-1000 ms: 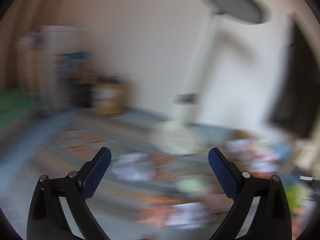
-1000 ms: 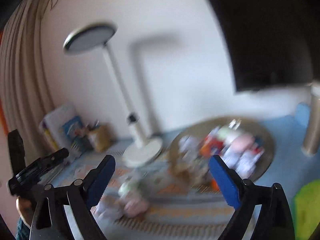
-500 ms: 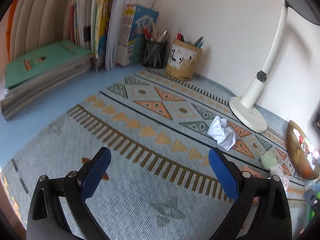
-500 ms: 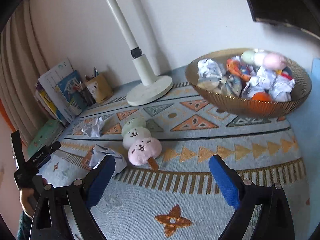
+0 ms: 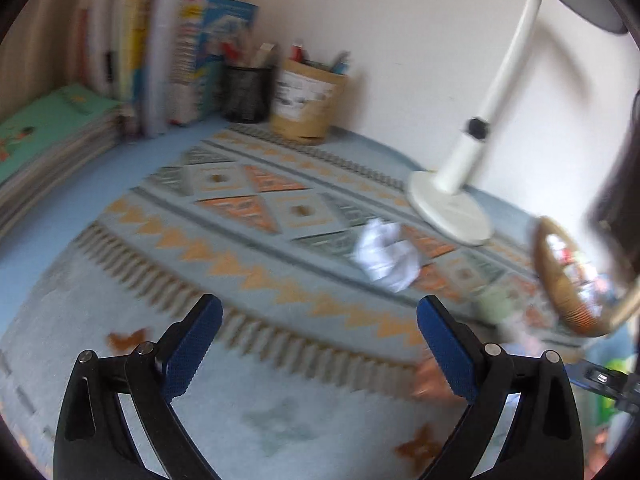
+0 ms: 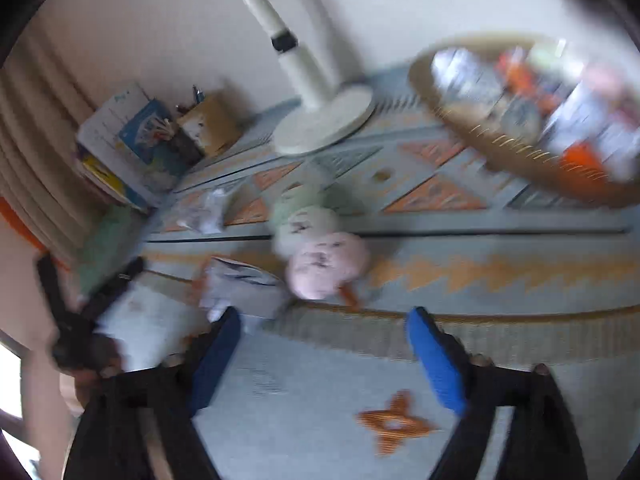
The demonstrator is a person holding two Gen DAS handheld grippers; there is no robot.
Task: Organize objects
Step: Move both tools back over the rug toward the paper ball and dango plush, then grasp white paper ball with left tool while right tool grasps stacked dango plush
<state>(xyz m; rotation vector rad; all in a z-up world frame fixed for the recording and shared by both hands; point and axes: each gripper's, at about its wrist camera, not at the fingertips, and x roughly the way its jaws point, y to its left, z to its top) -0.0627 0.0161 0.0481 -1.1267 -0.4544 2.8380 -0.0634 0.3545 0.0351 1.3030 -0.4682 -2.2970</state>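
My left gripper point(image 5: 318, 320) hangs open over the patterned mat point(image 5: 240, 208), nothing between its blue pads. A crumpled white paper point(image 5: 386, 254) lies ahead of it to the right. My right gripper point(image 6: 322, 332) has its jaws closing, with only mat between them. Just beyond its tips lies a plush skewer point(image 6: 326, 262) of pink, white and green balls. A crumpled grey-white paper point(image 6: 240, 284) sits by the left finger, and another crumpled paper point(image 6: 204, 212) lies farther back. The golden bowl point(image 6: 500, 148) at the right holds several papers and toys.
A white desk lamp point(image 5: 448, 208) stands at the back by the wall. Two pen holders point(image 5: 306, 104), upright books point(image 5: 180, 52) and a flat green stack point(image 5: 48, 132) fill the back left corner. A hand holds the left gripper point(image 6: 80, 320) at the right view's left edge.
Both grippers have come down closer to the mat. The right gripper's jaws stand narrower than half a second ago, and its view has tilted. The plush skewer sits nearer its tips.
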